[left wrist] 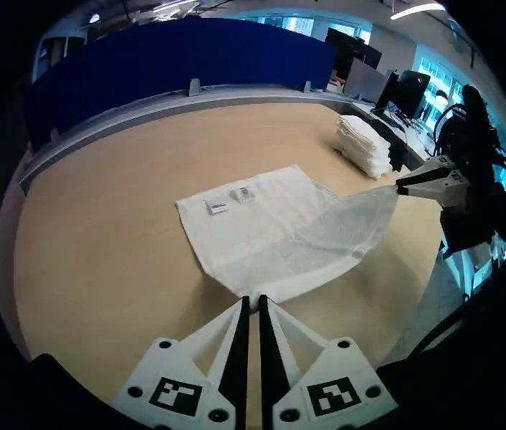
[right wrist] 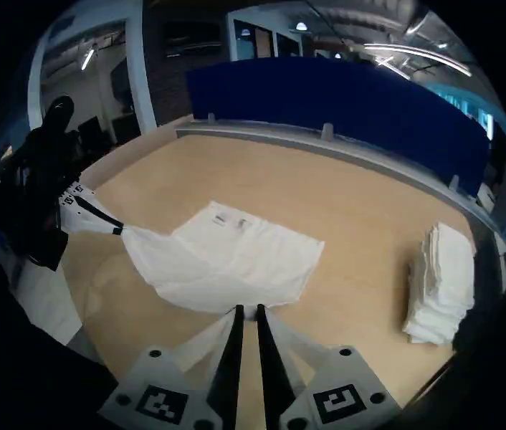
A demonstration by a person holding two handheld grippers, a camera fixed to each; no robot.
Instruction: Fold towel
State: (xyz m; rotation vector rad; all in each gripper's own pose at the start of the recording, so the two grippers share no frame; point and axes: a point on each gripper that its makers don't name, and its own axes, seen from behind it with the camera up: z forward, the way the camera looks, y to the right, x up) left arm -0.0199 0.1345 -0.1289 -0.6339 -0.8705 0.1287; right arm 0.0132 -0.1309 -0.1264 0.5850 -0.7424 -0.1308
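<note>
Towel (left wrist: 267, 222) is lying partly raised off the worktop (left wrist: 110, 236), the left gripper (left wrist: 254, 298) and right gripper (right wrist: 246, 309) each pinching a corner between closed fingers (left wrist: 239, 344).

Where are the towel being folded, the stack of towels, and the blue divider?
towel (left wrist: 253, 218), left gripper view, flat middle part.
stack of towels (right wrist: 448, 269), right gripper view, top of the pile.
blue divider (right wrist: 339, 93), right gripper view, centre of panel.

A towel (right wrist: 224, 261) is spread on the table (right wrist: 339, 193); its near edge is pinched by the right gripper (right wrist: 247, 309), a raised corner by the left gripper (right wrist: 119, 230).
</note>
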